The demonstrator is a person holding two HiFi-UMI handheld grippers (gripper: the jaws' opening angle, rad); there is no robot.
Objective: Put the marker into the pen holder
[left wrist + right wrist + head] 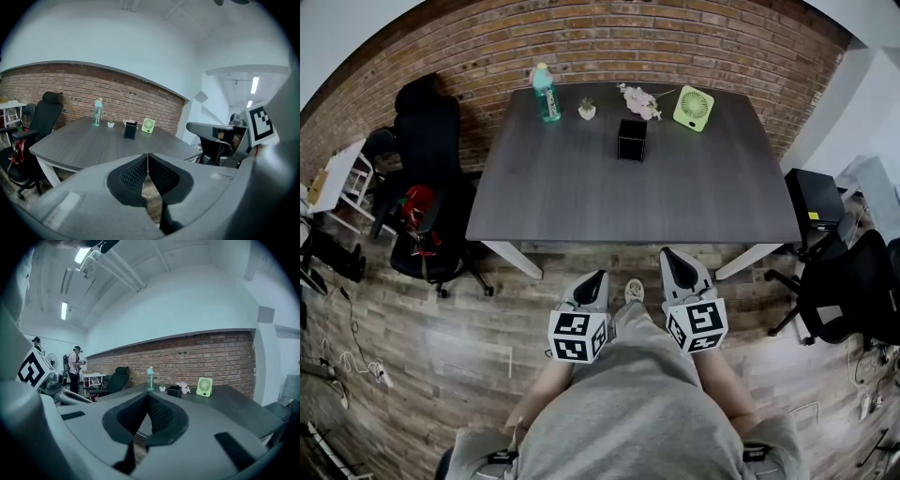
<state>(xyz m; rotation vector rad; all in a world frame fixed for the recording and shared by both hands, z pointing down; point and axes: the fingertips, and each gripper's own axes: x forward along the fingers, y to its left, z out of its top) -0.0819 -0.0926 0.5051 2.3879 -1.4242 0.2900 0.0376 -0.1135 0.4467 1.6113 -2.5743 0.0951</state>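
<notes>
The black square pen holder [631, 139] stands on the far middle of the dark grey table [581, 197]; I also see the pen holder [130, 130] in the left gripper view and, small, the pen holder [174, 391] in the right gripper view. No marker shows in any view. My left gripper [597, 278] and right gripper [674, 256] hang side by side over the wood floor, short of the table's near edge. Both are shut with nothing between the jaws, as the left gripper [148, 157] and the right gripper [149, 398] show in their own views.
On the table's far edge stand a teal bottle [546, 92], a small potted plant [587, 110], pink flowers [639, 100] and a green fan [694, 108]. Black office chairs [427, 202] sit at the left, another chair [853, 286] at the right. A person [75, 364] stands far off.
</notes>
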